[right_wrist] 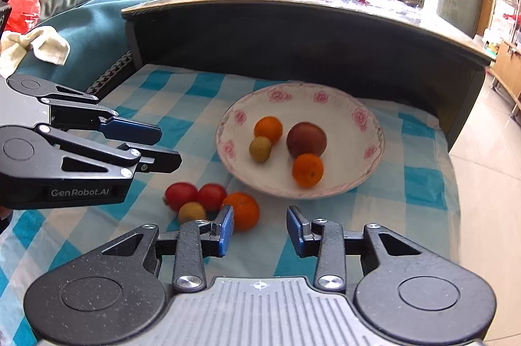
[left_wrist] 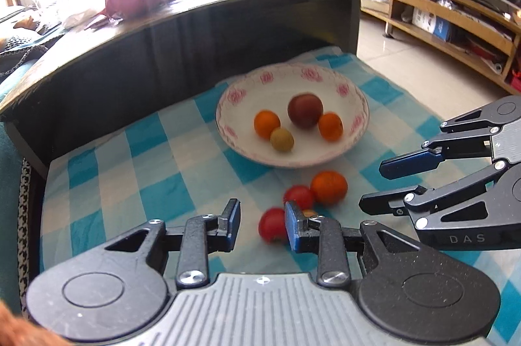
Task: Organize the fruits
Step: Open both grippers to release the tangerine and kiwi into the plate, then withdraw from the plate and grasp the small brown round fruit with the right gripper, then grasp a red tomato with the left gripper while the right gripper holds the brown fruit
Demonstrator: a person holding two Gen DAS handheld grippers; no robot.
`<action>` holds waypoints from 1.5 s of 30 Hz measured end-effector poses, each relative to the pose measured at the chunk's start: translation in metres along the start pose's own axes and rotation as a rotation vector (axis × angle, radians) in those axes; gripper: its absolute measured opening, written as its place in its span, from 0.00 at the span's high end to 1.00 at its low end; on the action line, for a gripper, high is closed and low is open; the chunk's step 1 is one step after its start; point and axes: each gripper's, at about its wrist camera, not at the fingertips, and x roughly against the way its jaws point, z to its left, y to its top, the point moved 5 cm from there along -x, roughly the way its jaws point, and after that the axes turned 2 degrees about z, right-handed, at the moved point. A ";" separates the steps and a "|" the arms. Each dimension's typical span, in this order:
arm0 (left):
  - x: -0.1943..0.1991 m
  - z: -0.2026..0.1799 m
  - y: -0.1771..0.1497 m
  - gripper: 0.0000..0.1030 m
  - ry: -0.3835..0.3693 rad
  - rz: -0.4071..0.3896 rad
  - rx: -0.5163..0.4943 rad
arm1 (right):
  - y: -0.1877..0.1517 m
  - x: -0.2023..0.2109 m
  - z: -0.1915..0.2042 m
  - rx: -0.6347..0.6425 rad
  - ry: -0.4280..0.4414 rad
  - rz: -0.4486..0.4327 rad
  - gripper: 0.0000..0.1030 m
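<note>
Checked cloth (right_wrist: 182, 92) is spread under everything. Four fruits are held in the flowered bowl (right_wrist: 364, 183). Four more fruits, an orange (right_wrist: 244, 209) among them, are bunched at the bowl's seven o'clock. Both the left gripper (left_wrist: 262, 224) and right gripper (right_wrist: 260, 228) are held open, with nothing gripped.

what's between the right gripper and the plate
Mostly bare checked cloth between the open right gripper and the plate in the right wrist view; the loose orange sits just left.
</note>
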 end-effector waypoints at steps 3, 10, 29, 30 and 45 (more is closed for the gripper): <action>0.003 0.005 -0.009 0.62 -0.011 0.014 -0.007 | -0.009 -0.001 0.012 -0.012 0.045 0.028 0.70; 0.002 0.019 -0.025 0.62 -0.034 0.033 0.015 | -0.016 -0.019 0.043 0.030 0.093 0.069 0.70; -0.011 0.030 -0.027 0.62 -0.067 0.043 0.036 | -0.007 -0.050 0.050 0.021 0.115 0.079 0.70; -0.012 0.030 -0.026 0.62 -0.068 0.043 0.039 | -0.007 -0.051 0.050 0.022 0.114 0.076 0.70; -0.026 0.011 -0.019 0.62 -0.137 0.035 -0.007 | -0.013 -0.036 0.042 0.014 0.070 0.096 0.80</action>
